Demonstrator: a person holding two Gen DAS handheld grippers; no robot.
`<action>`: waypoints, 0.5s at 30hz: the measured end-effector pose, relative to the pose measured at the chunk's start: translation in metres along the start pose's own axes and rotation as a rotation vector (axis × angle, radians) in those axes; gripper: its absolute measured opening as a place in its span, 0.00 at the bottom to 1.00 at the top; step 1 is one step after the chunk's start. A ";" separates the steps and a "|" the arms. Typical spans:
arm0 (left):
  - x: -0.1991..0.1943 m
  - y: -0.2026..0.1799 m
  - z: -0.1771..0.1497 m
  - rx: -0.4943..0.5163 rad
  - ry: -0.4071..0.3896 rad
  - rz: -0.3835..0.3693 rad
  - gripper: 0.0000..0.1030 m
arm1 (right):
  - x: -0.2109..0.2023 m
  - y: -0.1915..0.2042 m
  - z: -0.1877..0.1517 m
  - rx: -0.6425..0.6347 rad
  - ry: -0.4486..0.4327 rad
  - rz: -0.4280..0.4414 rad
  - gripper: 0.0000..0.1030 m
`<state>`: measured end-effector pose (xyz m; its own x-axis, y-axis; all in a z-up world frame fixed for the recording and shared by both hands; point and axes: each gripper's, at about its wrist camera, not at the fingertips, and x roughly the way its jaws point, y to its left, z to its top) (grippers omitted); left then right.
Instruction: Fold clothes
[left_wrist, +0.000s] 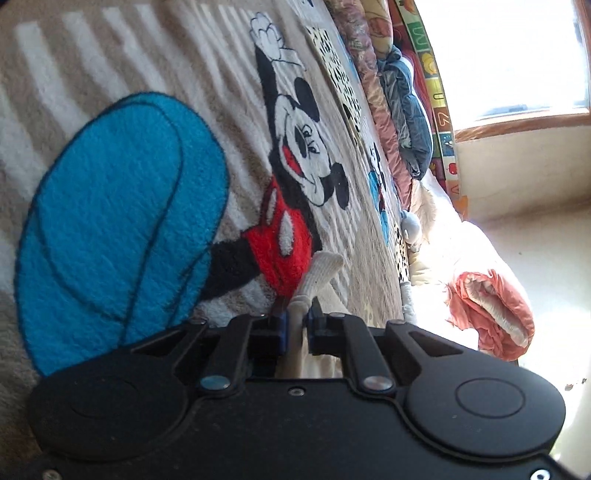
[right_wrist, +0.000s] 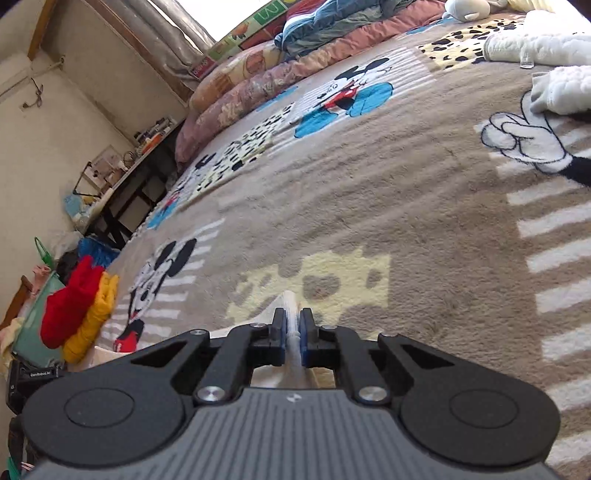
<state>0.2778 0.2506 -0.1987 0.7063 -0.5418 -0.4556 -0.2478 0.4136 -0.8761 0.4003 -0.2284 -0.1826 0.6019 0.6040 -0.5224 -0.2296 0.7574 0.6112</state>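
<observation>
Gripping a pale cream garment (left_wrist: 321, 275) at two spots, we have both claws clenched on its fabric. Our left claw (left_wrist: 295, 319) pinches a ribbed, cuff-like end of the cloth between its blue pads (left_wrist: 282, 328); that end sticks out past the fingertips and lies on the bed's blanket (left_wrist: 110, 74), just beside a cartoon mouse's red shorts and a big blue shoe woven into the pile. Our right claw (right_wrist: 292, 328) bites a thin fold of the same pale cloth (right_wrist: 290, 301), which rises as a small peak between the pads over a yellow spotted patch of the blanket (right_wrist: 406, 221). More of the cloth trails back under each claw, where we cannot follow it.

Further up the bed in the right wrist view lie white fleecy clothes (right_wrist: 546, 48). At the bed's left edge sit a red garment (right_wrist: 70, 306) and a yellow one (right_wrist: 96, 317). Rolled quilts (right_wrist: 258, 77) line the far side, with a blue heap (right_wrist: 314, 26) on them.
</observation>
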 end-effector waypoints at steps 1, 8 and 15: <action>-0.002 0.000 0.001 -0.005 0.000 -0.005 0.07 | 0.004 -0.001 -0.001 -0.001 0.009 -0.012 0.09; -0.002 0.006 0.008 -0.058 -0.001 -0.025 0.10 | -0.009 -0.006 0.009 0.050 -0.046 -0.012 0.09; -0.031 0.001 0.012 -0.011 -0.179 0.085 0.11 | 0.003 0.011 0.008 -0.039 -0.044 -0.153 0.27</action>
<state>0.2638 0.2763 -0.1836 0.7892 -0.3658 -0.4932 -0.3179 0.4438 -0.8378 0.4057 -0.2205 -0.1731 0.6646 0.4698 -0.5810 -0.1614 0.8495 0.5022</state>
